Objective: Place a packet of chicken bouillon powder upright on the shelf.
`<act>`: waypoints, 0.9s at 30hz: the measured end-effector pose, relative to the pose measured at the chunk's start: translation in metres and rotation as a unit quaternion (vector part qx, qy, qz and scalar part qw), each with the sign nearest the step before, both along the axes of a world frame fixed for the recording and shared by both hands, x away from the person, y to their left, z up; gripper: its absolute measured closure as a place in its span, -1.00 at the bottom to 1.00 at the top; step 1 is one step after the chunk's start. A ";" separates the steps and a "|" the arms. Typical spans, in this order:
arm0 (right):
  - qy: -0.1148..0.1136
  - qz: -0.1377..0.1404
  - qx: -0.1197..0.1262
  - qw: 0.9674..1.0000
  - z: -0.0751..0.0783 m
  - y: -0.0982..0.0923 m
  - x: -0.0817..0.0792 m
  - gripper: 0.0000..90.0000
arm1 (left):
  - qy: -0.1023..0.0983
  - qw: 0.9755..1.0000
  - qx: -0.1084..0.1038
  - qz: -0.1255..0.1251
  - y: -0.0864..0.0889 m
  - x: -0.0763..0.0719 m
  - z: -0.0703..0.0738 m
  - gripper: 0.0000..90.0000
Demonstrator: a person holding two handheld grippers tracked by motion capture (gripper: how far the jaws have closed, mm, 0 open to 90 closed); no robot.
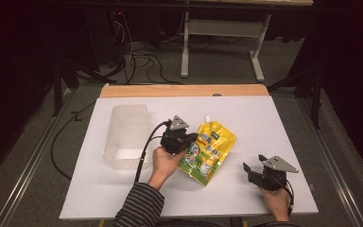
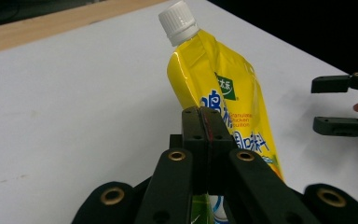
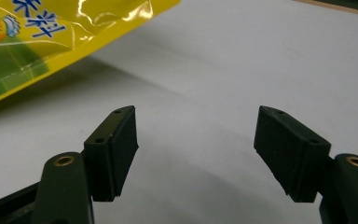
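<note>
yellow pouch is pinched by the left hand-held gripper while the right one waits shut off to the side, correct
Not quite: the right hand-held gripper is open, its jaws standing wide apart in the right gripper view. The rest holds: the left hand-held gripper is shut on the yellow pouch, and the right one waits off to the side.

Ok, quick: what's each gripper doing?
Left gripper: shut on the pouch.
Right gripper: open, holding nothing.

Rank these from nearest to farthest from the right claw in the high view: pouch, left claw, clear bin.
1. Pouch: just left of the right claw, mid-table.
2. Left claw: shut on the pouch's left edge.
3. Clear bin: far left of the table.
</note>
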State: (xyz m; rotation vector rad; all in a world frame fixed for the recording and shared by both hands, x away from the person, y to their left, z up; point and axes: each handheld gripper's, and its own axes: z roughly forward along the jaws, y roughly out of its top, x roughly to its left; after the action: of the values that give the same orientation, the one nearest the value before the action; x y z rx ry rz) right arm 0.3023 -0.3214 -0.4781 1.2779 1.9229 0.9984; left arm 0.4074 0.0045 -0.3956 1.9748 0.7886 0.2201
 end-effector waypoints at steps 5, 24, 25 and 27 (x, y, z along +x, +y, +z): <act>-0.001 0.002 -0.001 1.000 0.000 0.000 0.000 -0.32 | -0.019 1.000 -0.009 -0.003 0.011 -0.009 0.012 1.00; -0.001 0.002 0.001 1.000 0.000 -0.001 0.000 -0.32 | -0.032 0.999 -0.024 -0.008 0.027 -0.017 0.025 1.00; 0.000 0.002 0.000 1.000 0.000 0.000 0.000 -0.32 | -0.034 0.999 -0.024 -0.007 0.029 -0.017 0.026 1.00; -0.001 0.002 0.001 1.000 0.000 0.000 0.000 -0.32 | -0.035 0.999 -0.026 -0.006 0.031 -0.018 0.028 1.00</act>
State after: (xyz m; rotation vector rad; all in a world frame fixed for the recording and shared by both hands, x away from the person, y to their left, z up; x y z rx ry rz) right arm 0.3028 -0.3219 -0.4782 1.2731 1.9251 1.0029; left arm 0.3895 0.0351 -0.3677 1.9123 0.7303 0.2594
